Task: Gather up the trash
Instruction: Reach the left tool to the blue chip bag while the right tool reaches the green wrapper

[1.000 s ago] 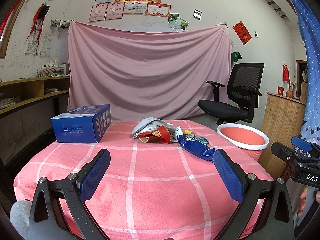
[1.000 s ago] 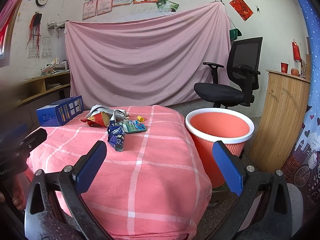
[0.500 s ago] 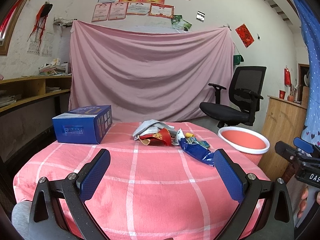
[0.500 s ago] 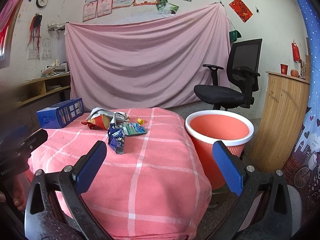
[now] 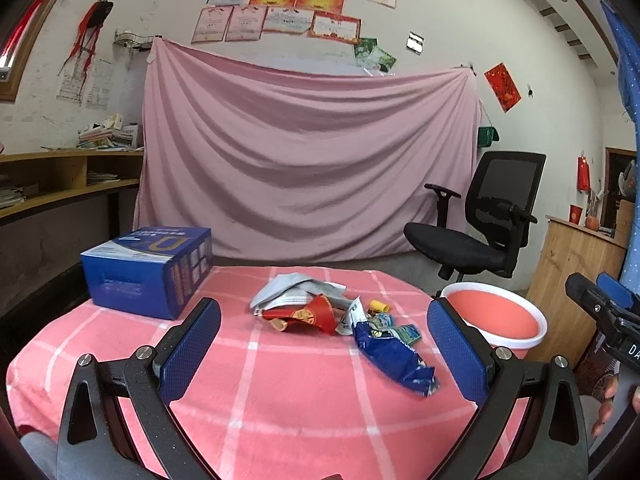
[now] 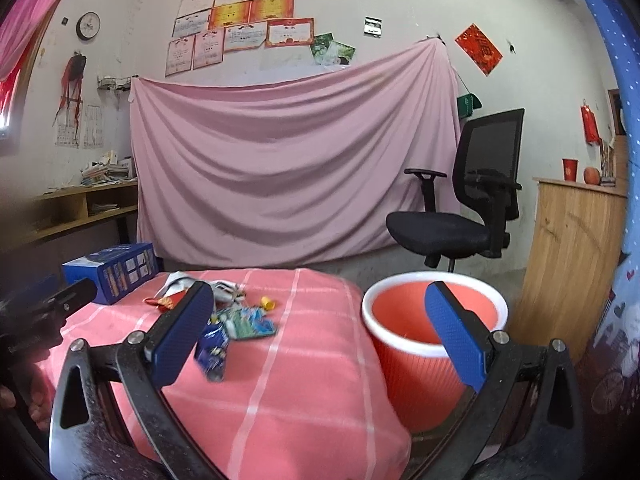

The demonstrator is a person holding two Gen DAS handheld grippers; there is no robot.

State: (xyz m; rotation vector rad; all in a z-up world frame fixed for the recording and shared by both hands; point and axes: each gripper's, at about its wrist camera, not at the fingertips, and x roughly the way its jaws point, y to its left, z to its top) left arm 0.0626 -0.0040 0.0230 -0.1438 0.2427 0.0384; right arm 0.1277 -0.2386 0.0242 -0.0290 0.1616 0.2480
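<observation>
A heap of trash lies mid-table on the pink checked cloth (image 5: 256,384): a grey wrapper (image 5: 292,290), a red cone-shaped wrapper (image 5: 310,315), a blue foil bag (image 5: 394,358), a green packet (image 5: 400,333) and a small yellow cap (image 5: 378,306). My left gripper (image 5: 326,352) is open, short of the heap, holding nothing. My right gripper (image 6: 320,330) is open too, over the table's right edge; the blue bag (image 6: 212,350), green packet (image 6: 248,322) and yellow cap (image 6: 267,303) lie ahead-left. An orange bin (image 6: 416,344) with a white rim stands on the floor right of the table.
A blue carton (image 5: 148,270) sits at the table's back left. A black office chair (image 5: 476,232) stands behind the bin (image 5: 494,316), a wooden cabinet (image 6: 576,256) to its right. A pink sheet hangs on the back wall; shelves line the left wall.
Both views have tilted up and shifted slightly. The right gripper has moved forward, nearer the table and bin. The trash has not moved; both grippers stay open.
</observation>
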